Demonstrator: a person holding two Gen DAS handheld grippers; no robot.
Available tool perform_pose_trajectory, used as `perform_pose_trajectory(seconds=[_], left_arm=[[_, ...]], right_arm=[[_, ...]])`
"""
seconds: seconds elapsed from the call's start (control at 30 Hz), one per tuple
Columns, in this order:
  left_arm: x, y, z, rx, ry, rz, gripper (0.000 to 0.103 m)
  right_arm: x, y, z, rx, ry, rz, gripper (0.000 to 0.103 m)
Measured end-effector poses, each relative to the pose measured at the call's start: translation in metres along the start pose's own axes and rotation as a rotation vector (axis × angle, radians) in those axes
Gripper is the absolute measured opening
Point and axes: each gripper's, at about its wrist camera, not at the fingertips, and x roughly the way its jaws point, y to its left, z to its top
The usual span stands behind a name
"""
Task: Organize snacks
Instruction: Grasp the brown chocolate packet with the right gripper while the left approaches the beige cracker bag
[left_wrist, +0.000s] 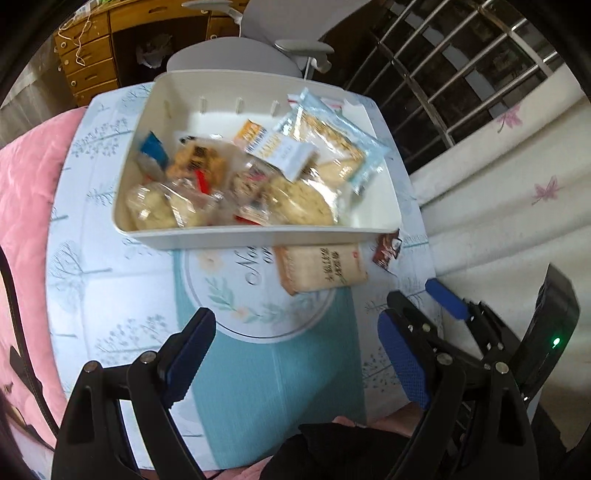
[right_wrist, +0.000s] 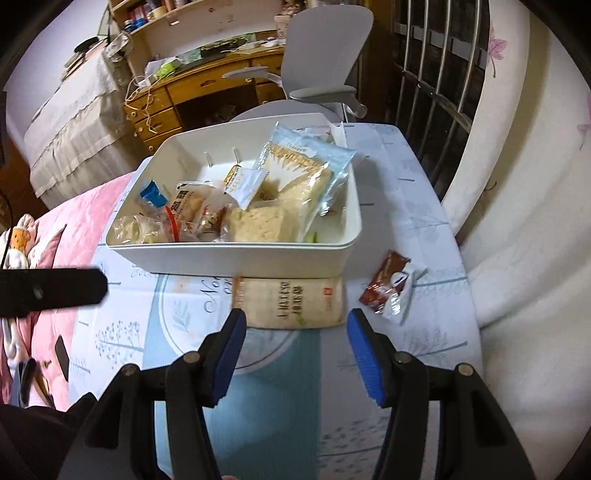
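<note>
With most snacks already in the white bin (right_wrist: 236, 254) at frame centre, the right gripper (right_wrist: 295, 350) stood wide and empty below the beige cracker pack (right_wrist: 291, 302), apparently needing to advance and close, while the left gripper (left_wrist: 295, 354) hung wide, empty.

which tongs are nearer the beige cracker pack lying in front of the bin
Right. The right tongs sit open just short of the beige cracker pack, lined up with it. The left tongs are open too, but further back and off to its left.

Black gripper (right_wrist: 295, 332), blue pads (right_wrist: 364, 354), silver screws
</note>
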Motion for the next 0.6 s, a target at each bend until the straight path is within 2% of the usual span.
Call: perform_pose_trajectory(seconds=[0.23,0.6], left_arm=[[0.032,-0.026,-0.003,-0.071,0.023,0.017,0.089],[0.104,-0.021,-0.006,-0.336,0.113,0.112,0.089]], right_arm=[[0.007,-0.041,0.003,-0.051,0.023,0.005,0.057],[0.039,-0.094,0.005,-0.075,0.084,-0.007,0.057]])
